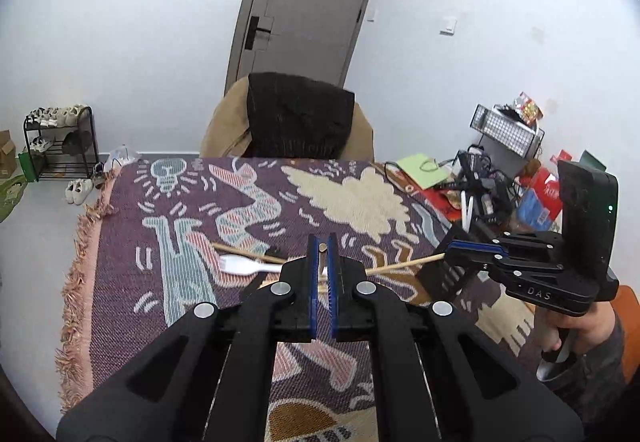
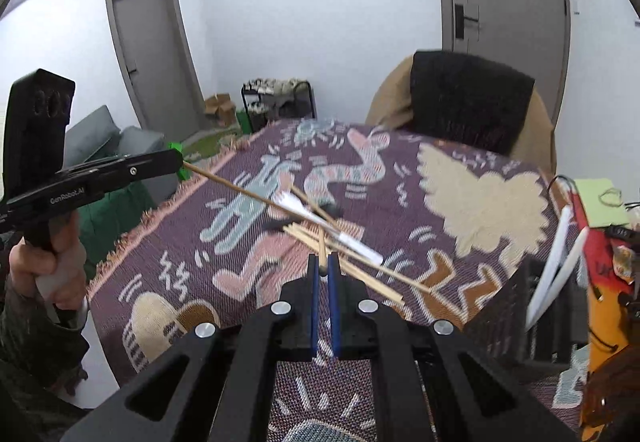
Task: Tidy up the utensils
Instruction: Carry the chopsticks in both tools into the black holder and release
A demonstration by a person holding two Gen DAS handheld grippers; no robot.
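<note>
Both grippers are lifted above the patterned tabletop. The left gripper fingers pinch one wooden chopstick by its end; the right gripper fingers pinch another chopstick. More chopsticks and a white plastic fork lie on the tabletop beneath them.

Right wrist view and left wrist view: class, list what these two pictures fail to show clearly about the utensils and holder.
- Utensil pile, right wrist view: motion blur; the chopsticks cannot be counted.
- Black holder, right wrist view: cut by the right gripper body; its compartments are hidden.
- White fork, left wrist view: its handle end vanishes behind the left gripper.
- Chopstick in the right gripper, left wrist view: its near end is hidden by the left gripper.
</note>
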